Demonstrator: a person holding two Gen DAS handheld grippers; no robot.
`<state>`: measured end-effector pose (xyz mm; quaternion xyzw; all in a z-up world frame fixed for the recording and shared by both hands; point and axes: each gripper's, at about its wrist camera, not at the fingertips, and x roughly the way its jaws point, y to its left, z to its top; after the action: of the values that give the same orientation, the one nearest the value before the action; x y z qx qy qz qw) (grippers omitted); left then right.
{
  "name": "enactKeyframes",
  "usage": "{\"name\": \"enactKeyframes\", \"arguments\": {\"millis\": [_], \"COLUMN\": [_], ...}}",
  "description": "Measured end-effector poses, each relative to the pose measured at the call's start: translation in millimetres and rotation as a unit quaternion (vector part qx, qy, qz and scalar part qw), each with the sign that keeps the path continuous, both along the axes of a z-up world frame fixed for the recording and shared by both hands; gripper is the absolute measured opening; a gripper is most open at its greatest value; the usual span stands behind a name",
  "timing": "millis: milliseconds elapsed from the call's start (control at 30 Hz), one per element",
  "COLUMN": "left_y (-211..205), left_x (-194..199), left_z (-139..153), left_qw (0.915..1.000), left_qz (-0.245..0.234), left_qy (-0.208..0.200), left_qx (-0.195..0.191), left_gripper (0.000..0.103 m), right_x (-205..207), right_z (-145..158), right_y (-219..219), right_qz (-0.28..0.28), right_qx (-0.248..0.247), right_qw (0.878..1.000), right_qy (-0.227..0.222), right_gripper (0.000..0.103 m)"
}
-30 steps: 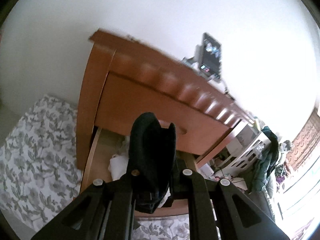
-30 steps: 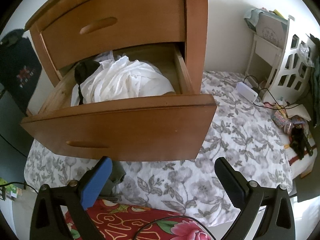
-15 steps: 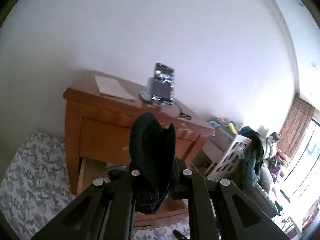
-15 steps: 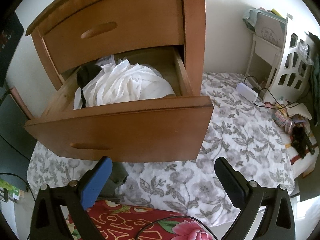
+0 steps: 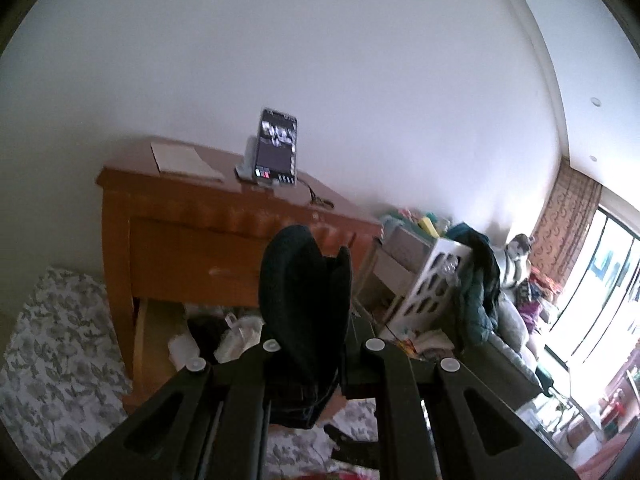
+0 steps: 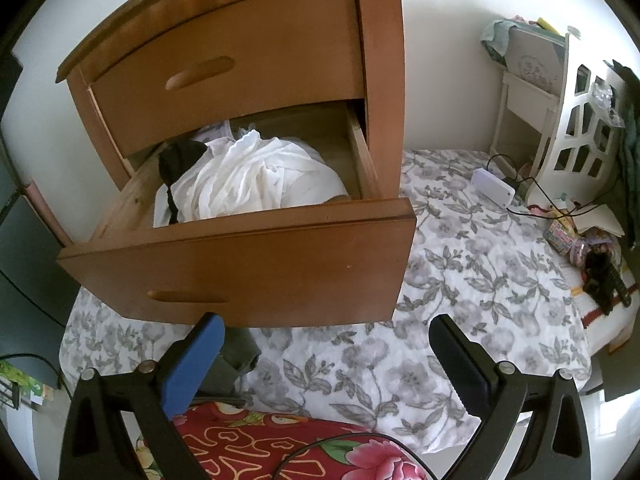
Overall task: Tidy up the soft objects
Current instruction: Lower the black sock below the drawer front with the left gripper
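Observation:
My left gripper (image 5: 316, 344) is shut on a black folded cloth (image 5: 304, 296) that sticks up between its fingers, held in the air in front of the wooden nightstand (image 5: 192, 240). In the right wrist view the lower drawer (image 6: 248, 268) stands pulled out, holding a heap of white cloth (image 6: 256, 184) and a black cloth (image 6: 180, 160) at its left. My right gripper (image 6: 326, 340) is open above the floral bedspread (image 6: 460, 264), just in front of the drawer's face. A grey-green cloth (image 6: 240, 354) lies under the drawer front beside the blue pad.
A phone on a stand (image 5: 276, 152) and a paper (image 5: 182, 160) sit on the nightstand top. A white lattice shelf (image 6: 576, 132) with clutter, a white power strip (image 6: 492, 188) and cables stand to the right. A red flowered fabric (image 6: 288, 444) lies nearest me.
The left gripper has risen and pulled back from the drawer with the black cloth still in it; the nightstand top and phone now show. The right gripper has stayed in place.

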<state>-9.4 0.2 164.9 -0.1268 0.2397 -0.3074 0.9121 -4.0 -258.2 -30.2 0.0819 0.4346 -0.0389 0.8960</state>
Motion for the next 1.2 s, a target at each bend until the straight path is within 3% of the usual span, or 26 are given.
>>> {"name": "enactKeyframes", "arguments": {"millis": [167, 433, 733, 933, 1067, 1200], "left_y": [-5, -3, -10, -26, -34, -38], "left_x": [-2, 5, 13, 29, 46, 55], "left_z": [-31, -81, -116, -167, -216, -249], "left_qw": [0.9989, 0.9928, 0.9856, 0.9722, 0.9555, 0.9445], "left_qz": [-0.017, -0.023, -0.031, -0.030, -0.023, -0.014], "left_qy": [0.036, 0.114, 0.158, 0.216, 0.273, 0.306], "left_qx": [0.024, 0.029, 0.051, 0.085, 0.108, 0.118], "left_gripper": [0.011, 0.010, 0.011, 0.011, 0.011, 0.011], "right_x": [0, 3, 3, 6, 9, 13], "right_z": [0, -6, -9, -17, -25, -34], "right_y": [-2, -4, -3, -5, -7, -11], "right_qz": [-0.003, -0.008, -0.009, -0.010, -0.013, -0.015], "right_qx": [-0.001, -0.002, -0.005, -0.007, -0.010, -0.014], "right_qw": [1.000, 1.000, 1.000, 1.000, 0.999, 0.998], "right_qy": [0.003, 0.014, 0.018, 0.029, 0.042, 0.055], "right_gripper": [0.103, 0.103, 0.103, 0.103, 0.103, 0.103]}}
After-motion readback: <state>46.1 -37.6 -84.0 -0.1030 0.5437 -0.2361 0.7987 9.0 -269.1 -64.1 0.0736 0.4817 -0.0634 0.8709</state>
